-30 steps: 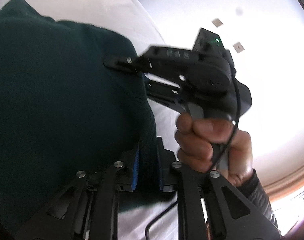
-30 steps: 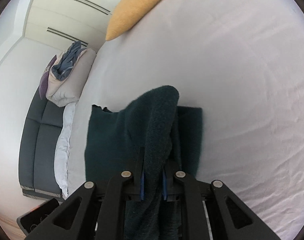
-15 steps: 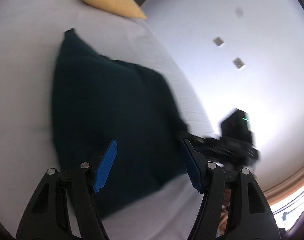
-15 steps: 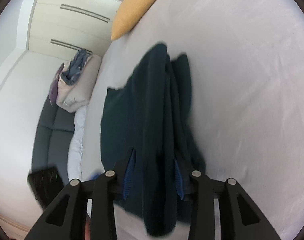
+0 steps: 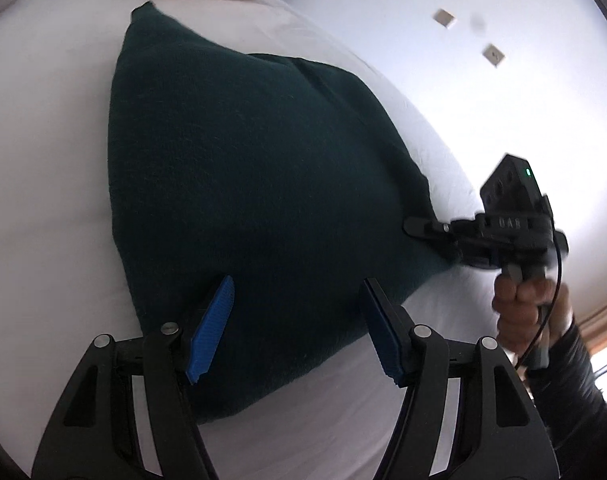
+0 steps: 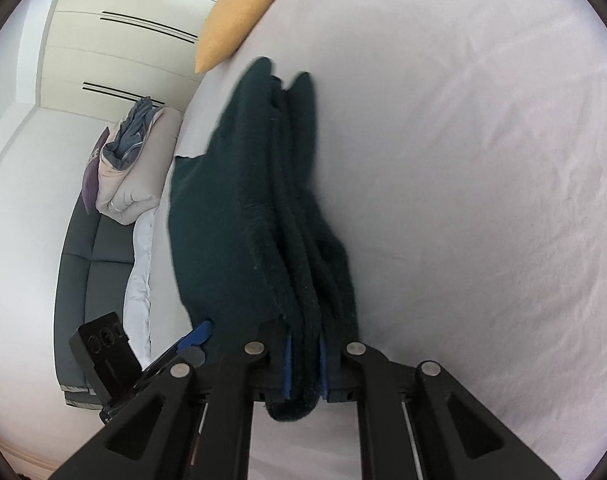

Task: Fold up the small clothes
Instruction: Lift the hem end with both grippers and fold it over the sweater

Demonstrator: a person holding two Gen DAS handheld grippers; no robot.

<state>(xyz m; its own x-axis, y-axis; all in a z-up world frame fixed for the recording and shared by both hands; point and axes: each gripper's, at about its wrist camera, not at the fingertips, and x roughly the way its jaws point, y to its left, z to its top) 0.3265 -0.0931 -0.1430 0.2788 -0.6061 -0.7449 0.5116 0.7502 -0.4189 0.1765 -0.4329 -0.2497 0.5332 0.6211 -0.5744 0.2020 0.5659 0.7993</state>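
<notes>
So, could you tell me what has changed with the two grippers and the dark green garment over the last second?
The left gripper let go of the dark green garment and now stands open over it. The right gripper loosened briefly and is shut on the bunched edge again. The garment stays on the white bed.

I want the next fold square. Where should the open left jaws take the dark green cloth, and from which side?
Probably the near corner of the dark green cloth, coming in low from the near edge. The right gripper already pinches the other end, and the cloth lies flat on the white sheet, so only its edge offers the left gripper a bite.
</notes>
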